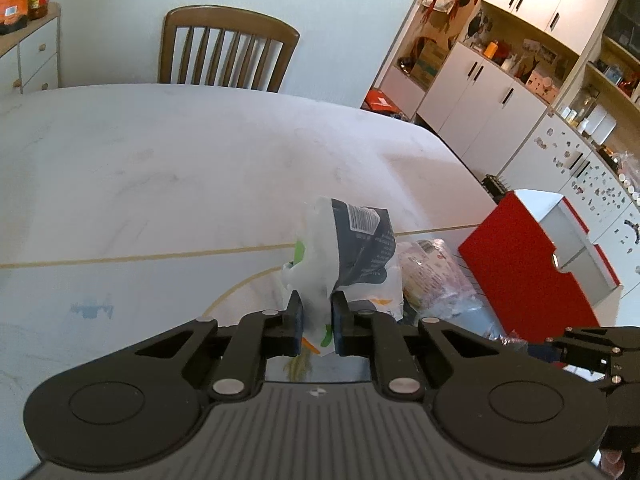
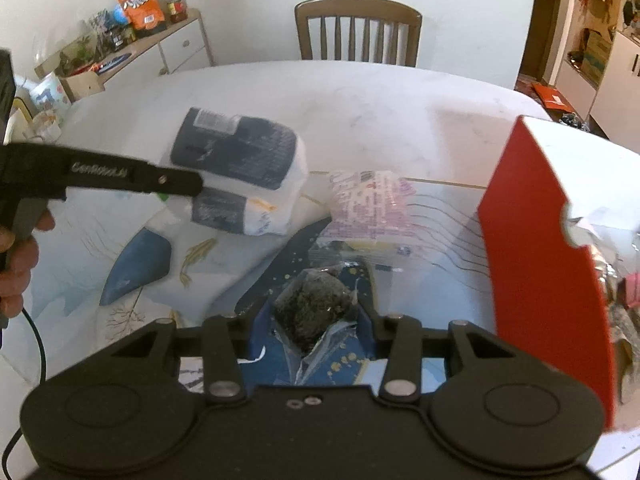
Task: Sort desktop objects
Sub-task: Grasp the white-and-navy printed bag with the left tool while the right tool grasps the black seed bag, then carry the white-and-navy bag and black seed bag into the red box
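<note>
In the left wrist view my left gripper is shut on the white edge of a white and dark blue packet, which hangs lifted above the table. The right wrist view shows that same packet with the left gripper's finger across it. My right gripper is shut on a clear bag of dark dried stuff, pinched between its blue pads. A pink and white packet lies flat behind it, also seen beside the lifted packet. A red and white box stands open at the right.
A wooden chair stands at the table's far edge. A sideboard with snack bags and jars is at the back left. White cupboards and shelves fill the right. A printed mat covers the near table; the white tabletop lies beyond.
</note>
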